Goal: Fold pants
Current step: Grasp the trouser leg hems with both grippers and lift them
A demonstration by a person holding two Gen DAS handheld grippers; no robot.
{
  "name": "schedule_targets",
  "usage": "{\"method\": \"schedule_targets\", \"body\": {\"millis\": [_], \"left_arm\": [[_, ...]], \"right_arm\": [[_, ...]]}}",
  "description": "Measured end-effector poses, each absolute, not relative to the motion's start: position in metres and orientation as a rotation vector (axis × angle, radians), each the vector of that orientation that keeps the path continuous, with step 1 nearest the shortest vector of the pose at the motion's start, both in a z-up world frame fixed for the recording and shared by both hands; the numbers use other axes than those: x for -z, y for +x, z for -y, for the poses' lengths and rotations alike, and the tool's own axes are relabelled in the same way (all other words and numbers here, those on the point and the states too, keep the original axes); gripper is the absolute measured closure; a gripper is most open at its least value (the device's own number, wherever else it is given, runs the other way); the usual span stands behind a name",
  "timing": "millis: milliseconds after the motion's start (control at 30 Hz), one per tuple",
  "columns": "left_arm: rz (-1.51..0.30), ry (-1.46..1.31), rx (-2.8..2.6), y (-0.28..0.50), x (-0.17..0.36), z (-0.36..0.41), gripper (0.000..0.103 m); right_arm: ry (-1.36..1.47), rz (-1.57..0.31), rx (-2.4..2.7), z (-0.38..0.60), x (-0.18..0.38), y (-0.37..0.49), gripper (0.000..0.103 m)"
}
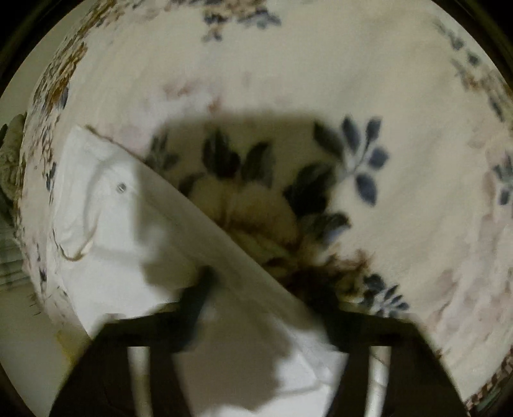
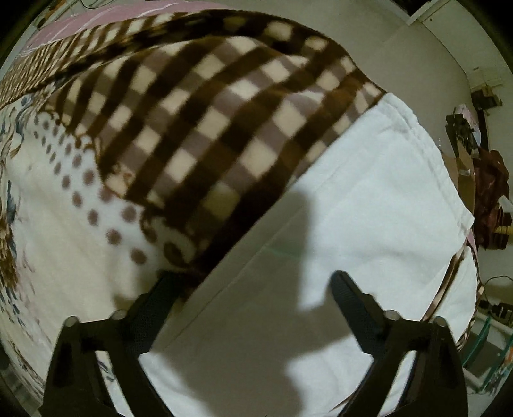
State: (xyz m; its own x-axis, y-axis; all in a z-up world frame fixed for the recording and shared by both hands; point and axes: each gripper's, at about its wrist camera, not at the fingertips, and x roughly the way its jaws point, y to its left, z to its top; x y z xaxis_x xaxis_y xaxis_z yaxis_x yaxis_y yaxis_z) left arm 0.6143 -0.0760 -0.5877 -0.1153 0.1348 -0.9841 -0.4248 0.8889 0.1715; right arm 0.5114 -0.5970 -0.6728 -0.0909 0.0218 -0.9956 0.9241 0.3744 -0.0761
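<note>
Lying on a floral blanket (image 1: 352, 80), white pants (image 2: 368, 192) are straddled at 6 o'clock by both wide-spread grippers, left gripper (image 1: 266, 288) and right gripper (image 2: 253, 282).

Cream fleece blanket (image 1: 320, 73) with blue and brown flower print covers bed, brown-and-cream checked border (image 2: 205, 128) plus dotted patch. Pink sheet (image 2: 105, 16) peeks out behind. Plain pale wall (image 2: 384, 48) beyond, cluttered dark stuff (image 2: 490, 192) at far right. Hard light, sharp shadows.

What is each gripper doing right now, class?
Left gripper: open over the edge of the white pants, nothing held.
Right gripper: open above the pants, nothing held.
</note>
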Motion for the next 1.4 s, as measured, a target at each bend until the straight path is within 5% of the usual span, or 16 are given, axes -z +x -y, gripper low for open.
{"method": "schedule_targets", "body": {"millis": [33, 100, 267, 633, 867, 1400], "left_arm": [[-1.611, -0.236, -0.489, 0.613, 0.582, 0.073, 0.086], [-1.584, -0.301, -0.481, 0.607, 0.573, 0.061, 0.097], [-1.515, -0.404, -0.403, 0.582, 0.549, 0.04, 0.099], [-1.335, -0.627, -0.224, 0.505, 0.446, -0.005, 0.1], [-1.26, -0.72, -0.153, 0.417, 0.407, -0.022, 0.1], [-1.401, -0.749, -0.242, 0.237, 0.503, -0.062, 0.1]], "right_arm": [[0.913, -1.452, 0.958, 0.597, 0.673, 0.51, 0.019], [0.92, -1.445, 0.946, 0.595, 0.67, 0.506, 0.031], [0.916, -1.408, 0.882, 0.582, 0.658, 0.493, 0.092], [0.864, -1.264, 0.754, 0.567, 0.583, 0.438, 0.098], [0.913, -1.191, 0.695, 0.535, 0.485, 0.345, 0.099], [1.012, -1.297, 0.74, 0.495, 0.541, 0.136, 0.099]]}}
